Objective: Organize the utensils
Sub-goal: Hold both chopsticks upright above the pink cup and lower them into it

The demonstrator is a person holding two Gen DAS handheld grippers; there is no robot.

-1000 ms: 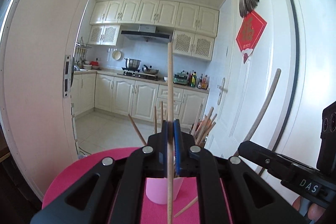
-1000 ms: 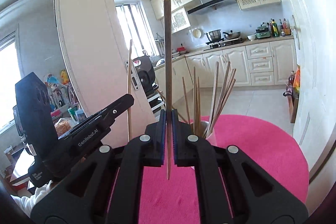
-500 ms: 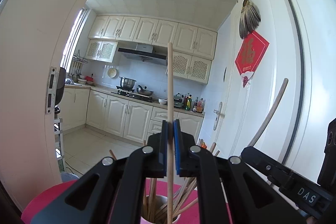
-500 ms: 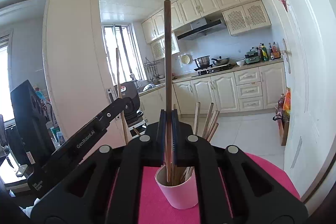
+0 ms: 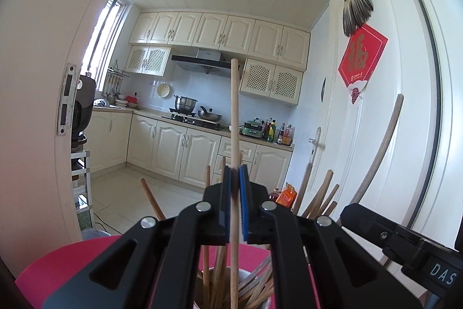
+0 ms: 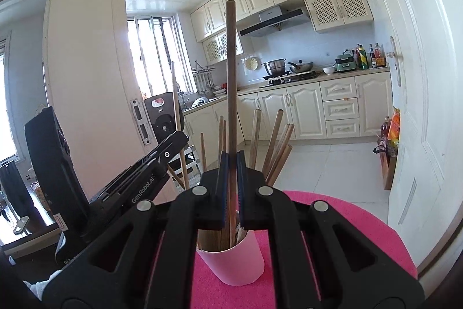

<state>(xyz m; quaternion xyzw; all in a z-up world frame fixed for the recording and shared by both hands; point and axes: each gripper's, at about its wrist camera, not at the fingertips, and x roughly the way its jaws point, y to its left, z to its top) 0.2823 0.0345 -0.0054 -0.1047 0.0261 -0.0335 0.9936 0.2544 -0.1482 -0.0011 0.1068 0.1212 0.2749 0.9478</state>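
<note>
My left gripper [image 5: 235, 187] is shut on a light wooden chopstick [image 5: 234, 112] held upright; its lower end reaches into the pink cup [image 5: 269, 301] below, among several chopsticks [image 5: 317, 197]. My right gripper [image 6: 231, 178] is shut on a dark brown chopstick [image 6: 231, 71], also upright, its lower end inside the same pink cup [image 6: 235, 265] with several chopsticks [image 6: 275, 138]. The left gripper [image 6: 162, 161] shows at the left of the right wrist view, the right gripper [image 5: 399, 239] at the right of the left wrist view.
The cup stands on a round pink table top [image 6: 361, 236]. A white door [image 5: 390, 135] is close on the right and a door frame [image 6: 86, 62] on the left. The kitchen floor [image 6: 332, 164] lies beyond.
Both grippers have come down over the cup with their chopsticks; the cup and its chopsticks now sit directly under the jaws, and both held chopsticks' lower ends have entered the cup.
</note>
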